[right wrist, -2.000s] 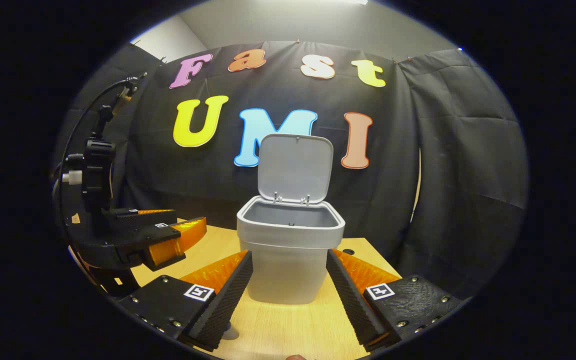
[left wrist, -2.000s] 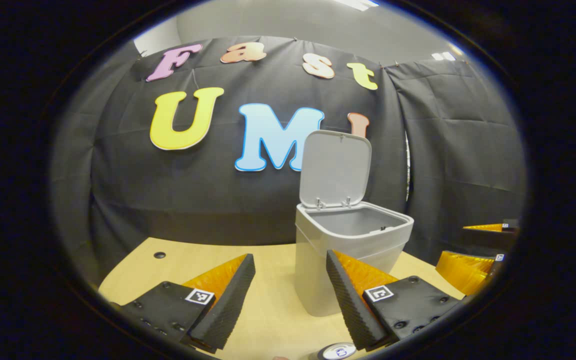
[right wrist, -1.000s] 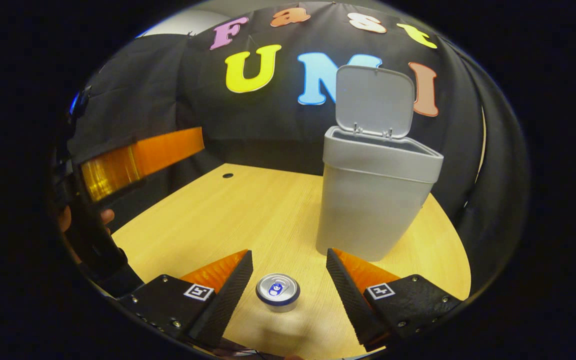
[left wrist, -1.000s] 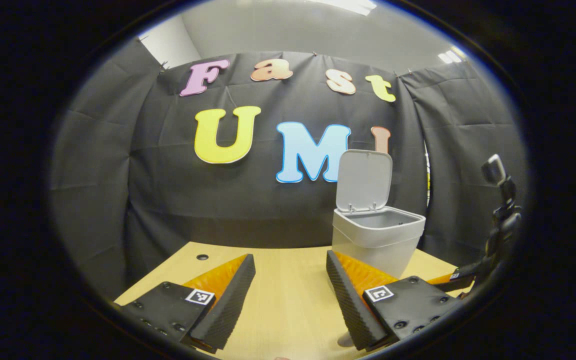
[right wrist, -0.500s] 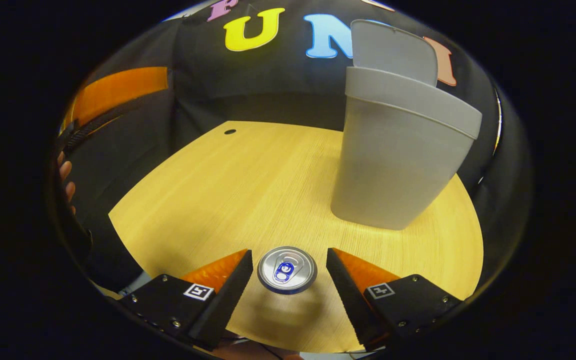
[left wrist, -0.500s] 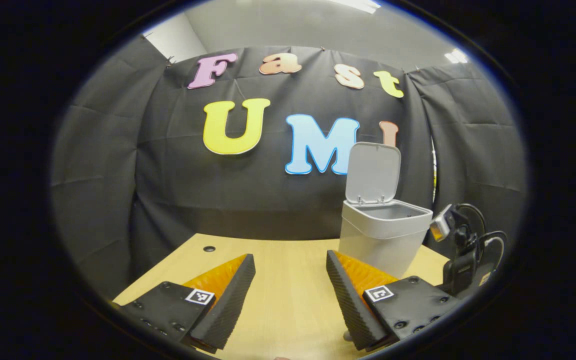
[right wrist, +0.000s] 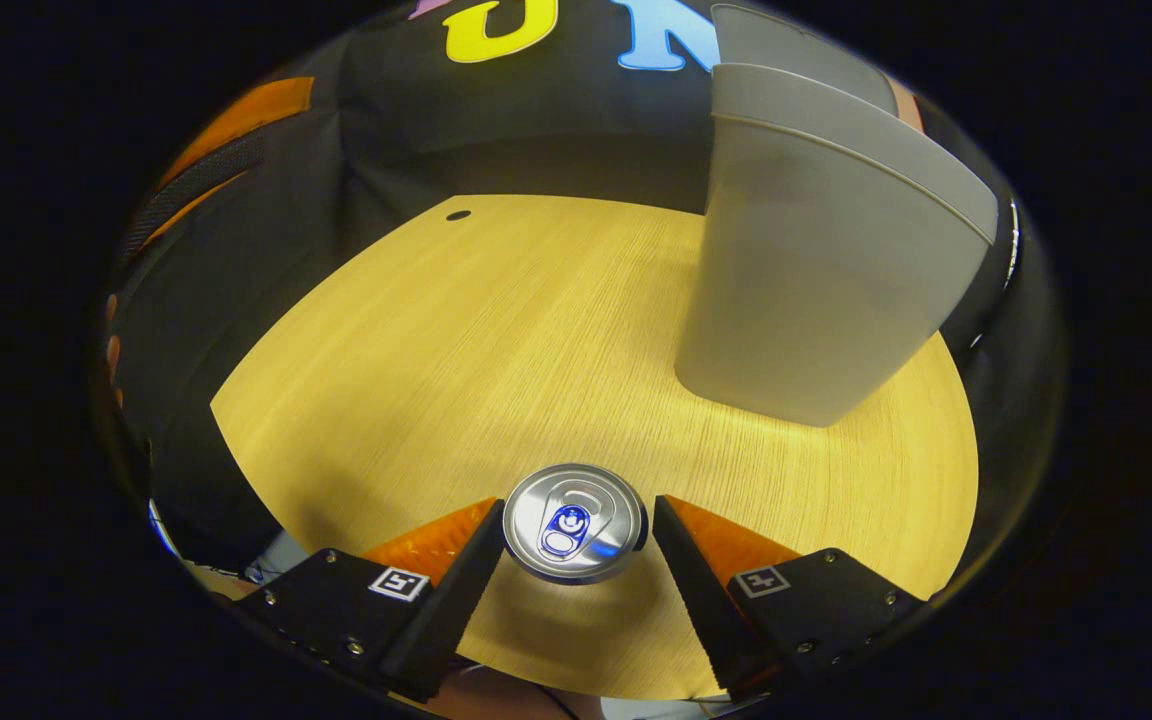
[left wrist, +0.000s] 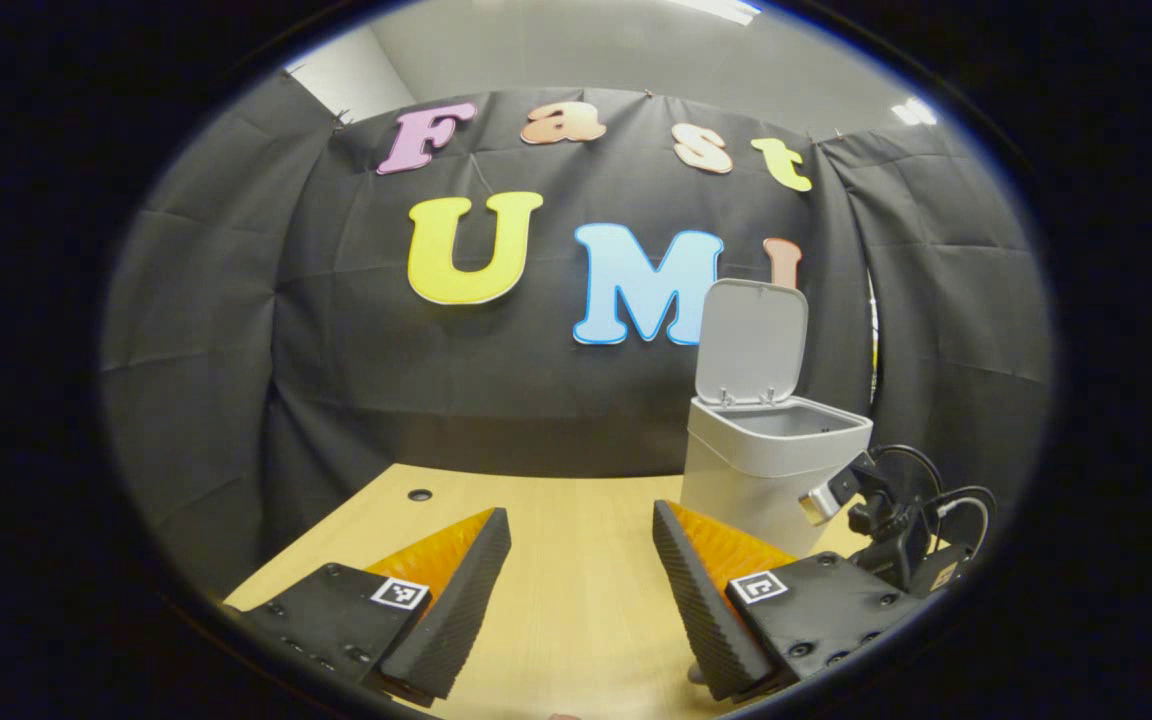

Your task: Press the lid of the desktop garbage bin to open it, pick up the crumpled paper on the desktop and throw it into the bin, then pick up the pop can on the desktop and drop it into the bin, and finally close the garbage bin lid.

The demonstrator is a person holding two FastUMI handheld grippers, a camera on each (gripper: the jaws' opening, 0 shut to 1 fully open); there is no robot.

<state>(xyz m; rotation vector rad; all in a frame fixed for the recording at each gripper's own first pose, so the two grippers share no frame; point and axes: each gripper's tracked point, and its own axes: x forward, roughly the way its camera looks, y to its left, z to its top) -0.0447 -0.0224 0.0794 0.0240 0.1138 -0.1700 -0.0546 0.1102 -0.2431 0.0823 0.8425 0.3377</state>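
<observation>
Pop can stands upright on the counter, seen top-down in the right gripper view, its silver top with a blue tab opening now sitting right between the fingers of the right gripper. Half a second ago it lay a little ahead of the tips; the gripper has come lower and closer, its jaws spread wide with a finger on each side of the rim, very near but not visibly pressing. No writing on the can can be read.

Garbage bin stands near the can, further back on the right, lid upright and open. In the left gripper view the left gripper hangs wide open and empty above the counter, much as before, with the bin ahead to its right. A small dark hole marks the counter's far side.
</observation>
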